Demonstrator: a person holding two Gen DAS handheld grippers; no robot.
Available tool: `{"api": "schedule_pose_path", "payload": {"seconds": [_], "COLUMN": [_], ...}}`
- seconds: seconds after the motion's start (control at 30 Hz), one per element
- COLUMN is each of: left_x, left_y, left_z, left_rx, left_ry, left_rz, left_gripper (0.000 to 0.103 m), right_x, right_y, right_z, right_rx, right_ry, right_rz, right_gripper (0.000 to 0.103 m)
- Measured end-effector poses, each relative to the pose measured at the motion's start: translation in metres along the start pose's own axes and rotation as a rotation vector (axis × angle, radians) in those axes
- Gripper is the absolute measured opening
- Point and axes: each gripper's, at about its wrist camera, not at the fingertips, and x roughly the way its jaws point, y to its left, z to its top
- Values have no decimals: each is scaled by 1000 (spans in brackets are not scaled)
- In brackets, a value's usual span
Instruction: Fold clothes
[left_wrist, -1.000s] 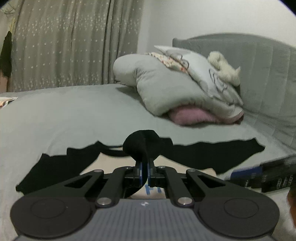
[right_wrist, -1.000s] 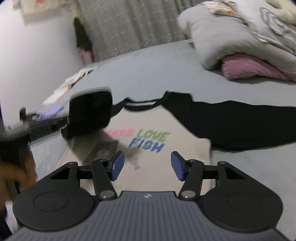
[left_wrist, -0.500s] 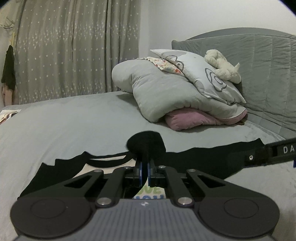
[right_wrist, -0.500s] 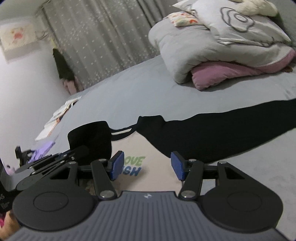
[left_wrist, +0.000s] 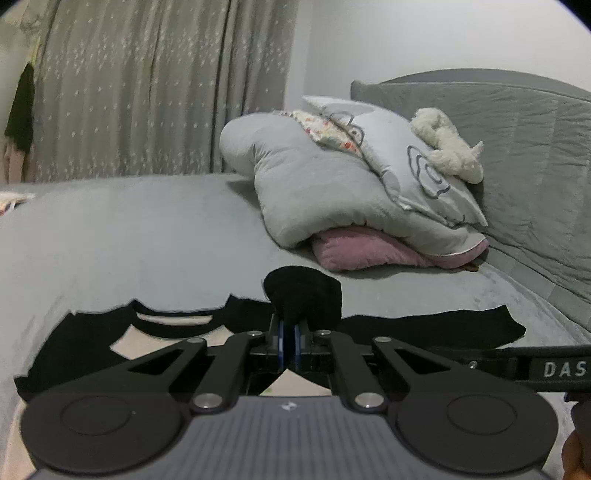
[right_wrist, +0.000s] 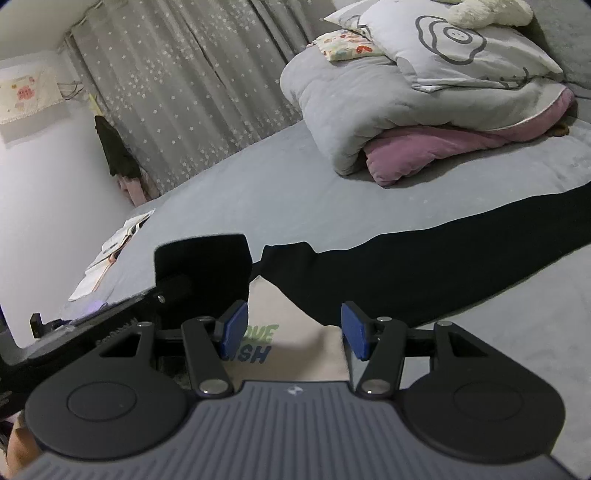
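Observation:
A cream shirt with black long sleeves and a printed front (right_wrist: 295, 354) lies flat on the grey bed (left_wrist: 147, 236); its collar shows in the left wrist view (left_wrist: 173, 319). My left gripper (left_wrist: 289, 343) is shut on the black cuff of the left sleeve (left_wrist: 303, 291) and holds it up above the shirt; the cuff also shows in the right wrist view (right_wrist: 203, 273). My right gripper (right_wrist: 291, 328) is open and empty above the shirt's chest. The right sleeve (right_wrist: 424, 266) lies stretched out to the right.
A folded grey duvet (left_wrist: 325, 192) on a pink blanket (left_wrist: 369, 251), a pillow and a plush toy (left_wrist: 447, 147) lie by the headboard. Papers (right_wrist: 114, 251) lie at the bed's far left edge. Curtains (left_wrist: 147, 85) hang behind.
Both grippers have risen and tilted up from the shirt, which now sits lower in view. The left gripper keeps hold of the black cuff. The right gripper stays open.

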Motion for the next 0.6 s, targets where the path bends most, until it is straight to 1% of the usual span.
{"api": "schedule_pose_path", "payload": {"seconds": [0.13, 0.2, 0.3, 0.4, 0.43, 0.47, 0.5, 0.53, 0.57, 0.6], "left_x": [9, 10, 15, 20, 24, 26, 25, 24, 20, 14], "left_y": [-2, -6, -8, -12, -13, -15, -16, -18, -19, -20], "left_z": [-6, -11, -18, -25, -30, -34, -39, -42, -46, -50], "left_rx": [-19, 8, 10, 14, 12, 12, 14, 18, 26, 40], "left_ry": [42, 50, 72, 119, 153, 181, 196, 197, 194, 182], "left_rz": [-5, 1, -1, -25, -49, -74, -96, -108, -122, -136], "left_gripper": [4, 4, 4, 8, 17, 36, 46, 58, 62, 63], "right_x": [-4, -5, -7, -9, -9, -9, -9, -9, -9, -8], "right_y": [-3, -4, -7, -9, -9, -10, -10, -11, -11, -12], "right_z": [3, 4, 6, 7, 8, 8, 8, 8, 8, 8], "right_rx": [9, 14, 21, 25, 25, 25, 26, 27, 28, 30], "right_ry": [-19, -24, -30, -38, -40, -42, -42, -43, -42, -40], "right_rz": [1, 1, -2, -2, -1, 0, -1, -2, -4, -5], "right_gripper": [58, 58, 58, 58, 58, 58, 58, 58, 58, 58]}}
